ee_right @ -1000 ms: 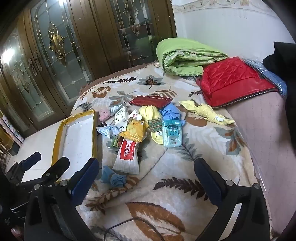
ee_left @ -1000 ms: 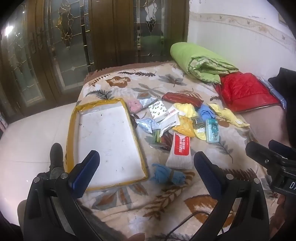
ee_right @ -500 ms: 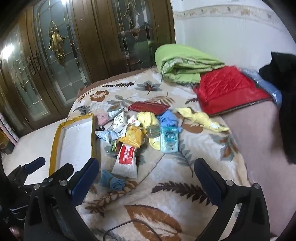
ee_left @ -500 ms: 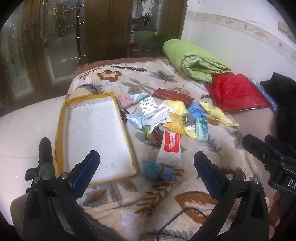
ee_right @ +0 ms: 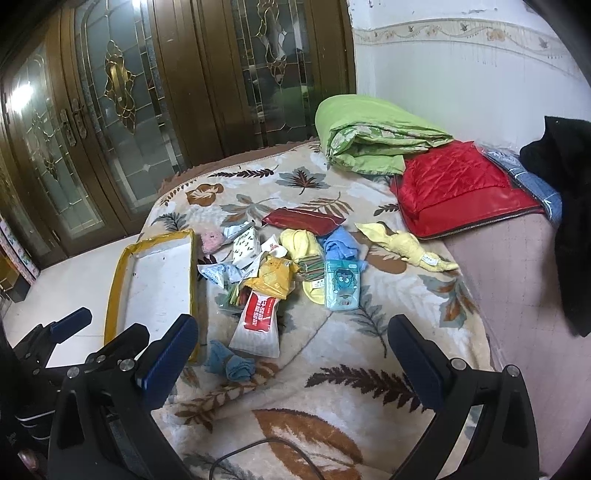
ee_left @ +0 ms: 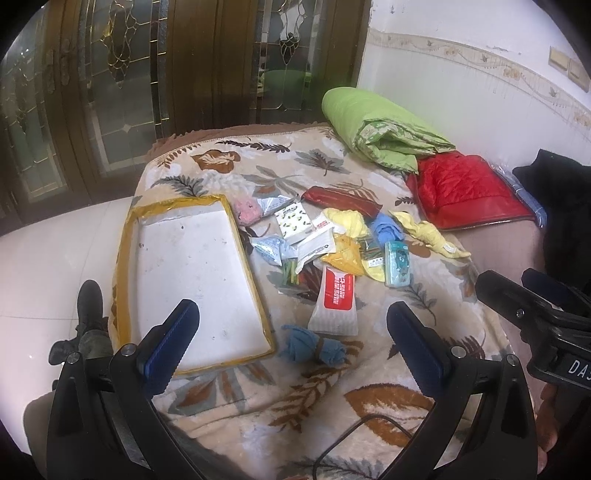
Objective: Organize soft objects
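I'm looking across a bed covered by a cream blanket printed with brown and grey leaves. Behind it stand dark wooden doors with leaded glass panels and brass handles, catching a bright glare on the left. The white wall to the right carries a patterned border strip. Pale glossy floor tiles lie left of the bed.
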`<action>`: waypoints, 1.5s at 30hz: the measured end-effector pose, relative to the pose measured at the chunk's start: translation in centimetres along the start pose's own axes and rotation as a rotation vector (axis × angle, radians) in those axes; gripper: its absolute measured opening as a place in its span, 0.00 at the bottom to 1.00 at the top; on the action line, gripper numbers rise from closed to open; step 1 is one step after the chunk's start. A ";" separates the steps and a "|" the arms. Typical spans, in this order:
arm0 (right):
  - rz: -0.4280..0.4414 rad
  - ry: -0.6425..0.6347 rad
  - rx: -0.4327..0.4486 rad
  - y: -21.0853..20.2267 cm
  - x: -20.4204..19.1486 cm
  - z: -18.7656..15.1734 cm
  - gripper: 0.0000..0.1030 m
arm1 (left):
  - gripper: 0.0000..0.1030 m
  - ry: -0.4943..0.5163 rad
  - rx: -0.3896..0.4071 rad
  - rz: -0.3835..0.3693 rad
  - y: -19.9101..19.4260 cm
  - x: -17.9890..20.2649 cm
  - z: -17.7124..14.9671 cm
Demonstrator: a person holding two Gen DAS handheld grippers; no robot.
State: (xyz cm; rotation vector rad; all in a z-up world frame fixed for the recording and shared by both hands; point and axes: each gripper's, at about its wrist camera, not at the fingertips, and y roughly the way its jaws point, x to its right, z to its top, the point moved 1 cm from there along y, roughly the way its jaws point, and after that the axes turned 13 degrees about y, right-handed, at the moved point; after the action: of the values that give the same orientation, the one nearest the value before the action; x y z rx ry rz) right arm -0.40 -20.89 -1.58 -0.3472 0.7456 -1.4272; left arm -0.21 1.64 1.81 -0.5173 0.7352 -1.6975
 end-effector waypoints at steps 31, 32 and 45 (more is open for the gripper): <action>-0.008 -0.013 -0.002 0.8 0.0 1.1 0.99 | 1.00 0.003 -0.025 -0.036 1.8 -0.6 0.2; -0.009 -0.015 -0.001 0.9 -0.1 1.2 0.99 | 1.00 0.003 -0.025 -0.037 1.9 -0.7 0.3; -0.008 -0.032 -0.006 1.8 -0.6 1.4 0.99 | 1.00 -0.005 -0.037 -0.063 3.4 -1.5 0.2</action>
State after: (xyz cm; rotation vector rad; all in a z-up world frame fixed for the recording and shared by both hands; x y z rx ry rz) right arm 1.92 -20.36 -1.59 -0.3769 0.7235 -1.4238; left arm 2.66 2.54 -0.40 -0.5758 0.7542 -1.7431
